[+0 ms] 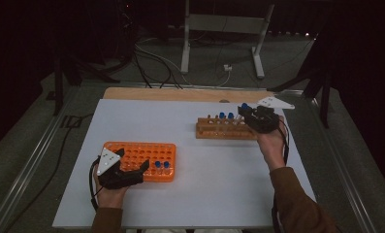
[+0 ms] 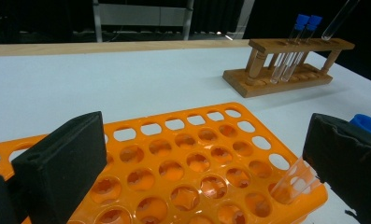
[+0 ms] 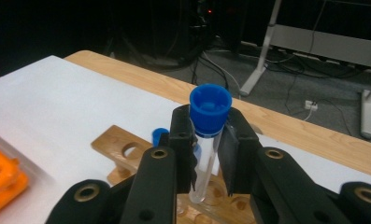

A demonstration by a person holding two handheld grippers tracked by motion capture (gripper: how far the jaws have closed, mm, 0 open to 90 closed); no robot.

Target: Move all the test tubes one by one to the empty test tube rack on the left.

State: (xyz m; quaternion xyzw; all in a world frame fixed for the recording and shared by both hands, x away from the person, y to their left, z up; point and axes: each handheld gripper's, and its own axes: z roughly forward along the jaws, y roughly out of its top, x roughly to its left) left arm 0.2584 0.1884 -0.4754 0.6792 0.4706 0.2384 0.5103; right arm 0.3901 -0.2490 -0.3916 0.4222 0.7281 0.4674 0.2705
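Tube (image 3: pixel 206 154) stands upright in my right fingers (image 3: pixel 192 140), squeezed tight, over the wooden rack (image 1: pixel 224 130). My left fingers (image 2: pixel 61 168) wait wide open, holding nothing, by the orange rack (image 1: pixel 146 154).

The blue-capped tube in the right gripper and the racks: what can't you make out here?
- Lower end of the held tube, right gripper view: hidden behind the right gripper body.
- Tubes in the orange rack, left gripper view: one blue cap partly hidden by a jaw of the left gripper.
- Number of holes in the wooden rack, high view: too small, and the right hand covers its end.
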